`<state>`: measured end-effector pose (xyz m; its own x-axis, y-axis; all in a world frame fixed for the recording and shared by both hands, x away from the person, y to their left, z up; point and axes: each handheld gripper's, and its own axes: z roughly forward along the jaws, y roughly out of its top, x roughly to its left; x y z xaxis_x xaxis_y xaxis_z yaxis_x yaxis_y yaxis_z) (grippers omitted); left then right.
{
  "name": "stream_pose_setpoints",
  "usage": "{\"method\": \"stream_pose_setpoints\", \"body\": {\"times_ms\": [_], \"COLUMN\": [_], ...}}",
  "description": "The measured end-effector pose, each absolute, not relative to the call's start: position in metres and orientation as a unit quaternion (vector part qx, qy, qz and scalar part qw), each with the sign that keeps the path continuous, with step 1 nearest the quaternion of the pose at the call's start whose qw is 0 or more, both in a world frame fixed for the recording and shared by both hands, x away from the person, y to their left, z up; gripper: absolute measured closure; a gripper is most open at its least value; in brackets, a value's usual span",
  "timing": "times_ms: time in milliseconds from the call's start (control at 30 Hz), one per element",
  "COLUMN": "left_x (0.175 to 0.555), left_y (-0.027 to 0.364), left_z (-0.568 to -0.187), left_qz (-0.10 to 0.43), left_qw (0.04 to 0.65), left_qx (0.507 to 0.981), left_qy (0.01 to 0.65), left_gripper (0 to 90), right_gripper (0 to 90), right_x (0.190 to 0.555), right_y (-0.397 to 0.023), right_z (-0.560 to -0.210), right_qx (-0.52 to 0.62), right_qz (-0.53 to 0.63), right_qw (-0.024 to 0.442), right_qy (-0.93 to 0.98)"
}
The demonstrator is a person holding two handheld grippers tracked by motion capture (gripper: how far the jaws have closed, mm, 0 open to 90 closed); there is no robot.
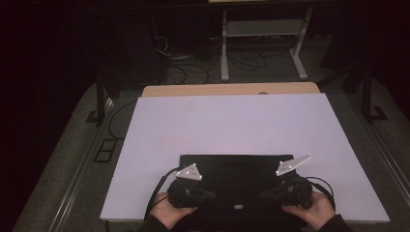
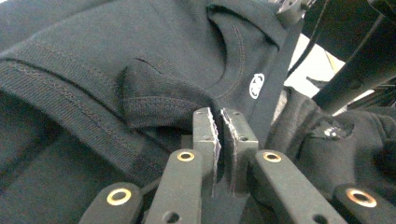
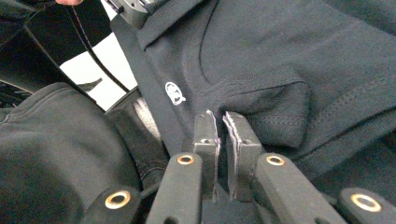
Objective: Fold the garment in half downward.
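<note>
A black shirt (image 1: 237,174) lies folded flat at the near edge of a white board (image 1: 232,125), its small white logo (image 1: 238,206) toward the person. My left gripper (image 1: 208,195) points inward at the shirt's near-left part. In the left gripper view, my left gripper (image 2: 220,114) has its jaws almost together, pinching a fold of the shirt (image 2: 154,93) beside the collar. My right gripper (image 1: 263,195) mirrors it from the right. In the right gripper view, my right gripper (image 3: 219,116) is likewise shut on a folded corner of the shirt (image 3: 271,107). The logo (image 2: 256,86) (image 3: 173,92) sits just beyond both sets of tips.
The white board rests on a wooden table (image 1: 232,89) whose far edge shows behind it. Beyond stand a metal rack (image 1: 263,29) and floor cables (image 1: 193,67). The person's dark sleeve (image 3: 56,154) lies close to my right gripper.
</note>
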<state>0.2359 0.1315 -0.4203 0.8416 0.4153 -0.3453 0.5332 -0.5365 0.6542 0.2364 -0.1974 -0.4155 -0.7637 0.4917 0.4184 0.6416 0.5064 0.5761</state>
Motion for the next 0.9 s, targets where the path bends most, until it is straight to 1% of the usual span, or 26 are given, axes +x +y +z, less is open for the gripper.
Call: {"method": "stream_pose_setpoints", "body": {"times_ms": [633, 733, 900], "left_x": [0.2278, 0.2280, 0.2290], "left_y": [0.1263, 0.1263, 0.1272], "left_z": [-0.4276, -0.4281, -0.4277], "left_qz": [-0.085, -0.083, -0.081], "left_qw": [0.376, 0.372, 0.374], "left_qx": [0.882, 0.883, 0.881], "left_qy": [0.272, 0.274, 0.277], "left_gripper": [80.3, 77.7, 68.9], "right_gripper": [80.8, 77.4, 72.5], "right_x": [0.2320, 0.2315, 0.2303], "right_y": [-0.1940, -0.1940, -0.1937], "right_z": [-0.4202, -0.4201, -0.4186], "right_qx": [-0.325, -0.327, -0.328], "right_qz": [-0.353, -0.349, -0.346], "right_qw": [0.111, 0.106, 0.098], "right_qy": [-0.870, -0.872, -0.873]}}
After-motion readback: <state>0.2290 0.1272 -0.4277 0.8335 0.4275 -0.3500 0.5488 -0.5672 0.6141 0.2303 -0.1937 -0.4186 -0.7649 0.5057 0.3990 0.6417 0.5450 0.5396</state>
